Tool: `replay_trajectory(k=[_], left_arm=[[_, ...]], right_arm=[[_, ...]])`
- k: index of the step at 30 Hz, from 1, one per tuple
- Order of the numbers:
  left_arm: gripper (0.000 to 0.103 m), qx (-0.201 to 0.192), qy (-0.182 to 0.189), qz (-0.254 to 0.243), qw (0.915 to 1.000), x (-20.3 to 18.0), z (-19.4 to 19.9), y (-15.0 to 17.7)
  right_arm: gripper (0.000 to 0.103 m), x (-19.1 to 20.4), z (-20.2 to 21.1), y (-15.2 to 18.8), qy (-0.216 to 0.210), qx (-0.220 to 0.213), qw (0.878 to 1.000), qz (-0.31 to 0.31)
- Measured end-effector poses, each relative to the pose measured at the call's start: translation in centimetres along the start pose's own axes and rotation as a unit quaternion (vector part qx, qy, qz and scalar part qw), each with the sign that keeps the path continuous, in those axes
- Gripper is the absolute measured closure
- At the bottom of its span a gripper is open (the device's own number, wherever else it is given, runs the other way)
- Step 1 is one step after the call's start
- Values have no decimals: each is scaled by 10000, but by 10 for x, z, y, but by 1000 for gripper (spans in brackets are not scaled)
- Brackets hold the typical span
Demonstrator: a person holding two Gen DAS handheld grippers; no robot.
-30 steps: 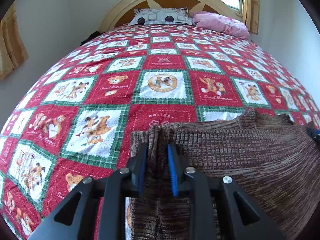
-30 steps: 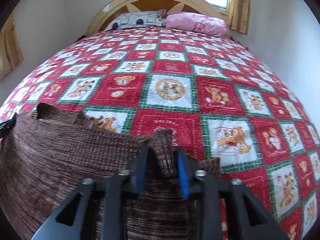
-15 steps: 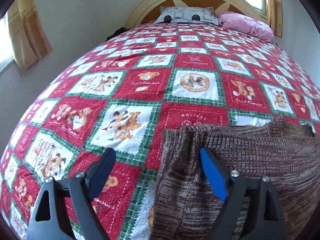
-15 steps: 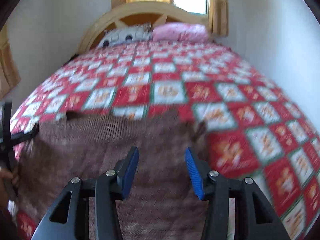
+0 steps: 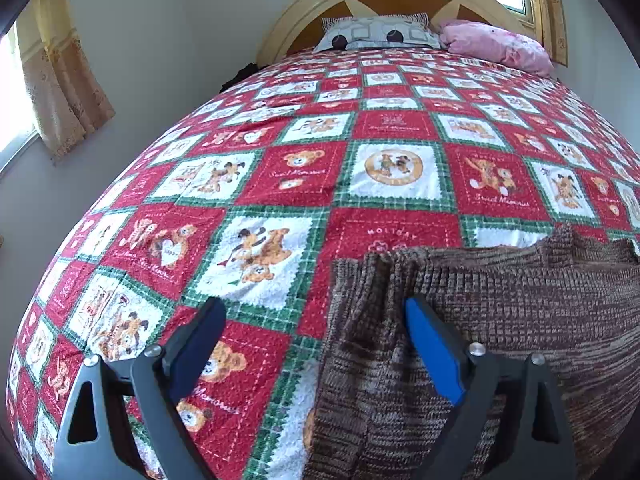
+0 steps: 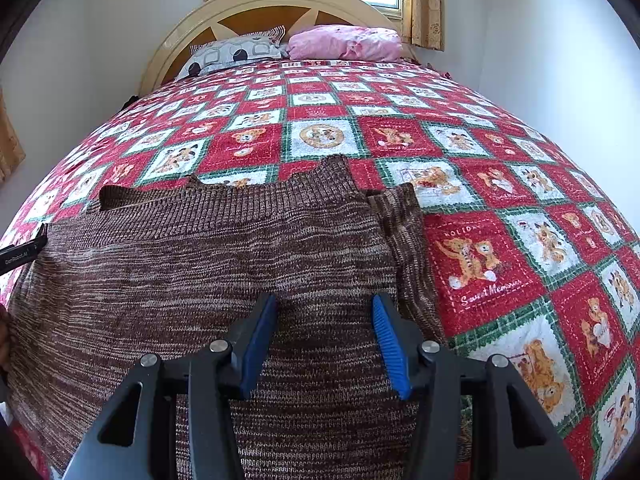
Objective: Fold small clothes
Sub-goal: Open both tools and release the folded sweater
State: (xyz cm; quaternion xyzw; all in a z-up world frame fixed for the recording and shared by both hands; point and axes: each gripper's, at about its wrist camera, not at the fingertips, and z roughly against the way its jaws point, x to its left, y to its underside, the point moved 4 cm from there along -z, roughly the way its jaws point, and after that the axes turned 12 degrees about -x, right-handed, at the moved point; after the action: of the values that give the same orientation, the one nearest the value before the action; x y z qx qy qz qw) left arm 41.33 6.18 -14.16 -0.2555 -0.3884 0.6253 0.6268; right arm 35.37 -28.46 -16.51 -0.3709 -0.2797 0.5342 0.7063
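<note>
A brown knitted sweater (image 6: 224, 264) lies spread flat on the red patchwork bedspread (image 6: 500, 208), neckline toward the headboard. In the left wrist view the sweater (image 5: 500, 320) fills the lower right, its left edge bunched in folds. My left gripper (image 5: 316, 332) is open and empty, straddling the sweater's left edge just above it. My right gripper (image 6: 324, 332) is open and empty, above the sweater's right half, near a folded-in sleeve (image 6: 404, 240). The tip of the left gripper shows at the left edge of the right wrist view (image 6: 20, 254).
A grey patterned pillow (image 6: 236, 52) and a pink pillow (image 6: 344, 42) lie against the wooden headboard (image 6: 272, 4). Walls stand close on both sides of the bed. Curtains (image 5: 60, 80) hang at the left window.
Both grippers were shut on the sweater's top corners a second ago; they have opened, let go and drawn back. The sweater now lies flat on the bed.
</note>
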Motion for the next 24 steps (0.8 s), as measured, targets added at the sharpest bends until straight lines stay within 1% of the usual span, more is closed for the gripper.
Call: replay_trajectory(k=[2,3,6,7,8,9,11,12,15,18,20,22,24], left_arm=[[10,134,99,-160,9997,3,9,-1],[10,128,115,-160,9997,7,16,0],[8,-96,72,-192,9997,24,52,10],[6,-128,54,-202,9997,27,59,14],[5,-157,100,-186,9997,30,70,21],[5,-174,246,-146,9994,32,81,30],[4,-166,423,-85,9989,32,92,42],[4,-147,449,-57,9989,30,96,48],[3,14,545,59,9985,21,95,59],[2,353,586,193,9975,14,81,71],[0,353,638,330,9968,17,79,70],[0,489,831,500,9941,18,73,73],[0,567,1069,784,9895,24,69,75]], right_arm=[[52,0,1,0,5,-6,10000,0],[52,0,1,-1,7,-8,10000,1],[52,0,1,-1,-10,-13,10000,-19],[51,0,1,0,-12,-13,10000,-22],[52,0,1,-1,-16,-17,10000,-29],[52,0,1,-1,-19,-17,10000,-31],[51,0,1,-1,-20,-18,10000,-34],[51,0,2,-1,-20,-19,10000,-36],[51,0,2,-1,-15,-21,10000,-28],[51,0,2,-1,-16,-21,10000,-27],[51,0,2,-1,-13,-17,10000,-27],[51,1,2,-1,21,1,10000,16],[52,3,5,-4,100,33,9999,80]])
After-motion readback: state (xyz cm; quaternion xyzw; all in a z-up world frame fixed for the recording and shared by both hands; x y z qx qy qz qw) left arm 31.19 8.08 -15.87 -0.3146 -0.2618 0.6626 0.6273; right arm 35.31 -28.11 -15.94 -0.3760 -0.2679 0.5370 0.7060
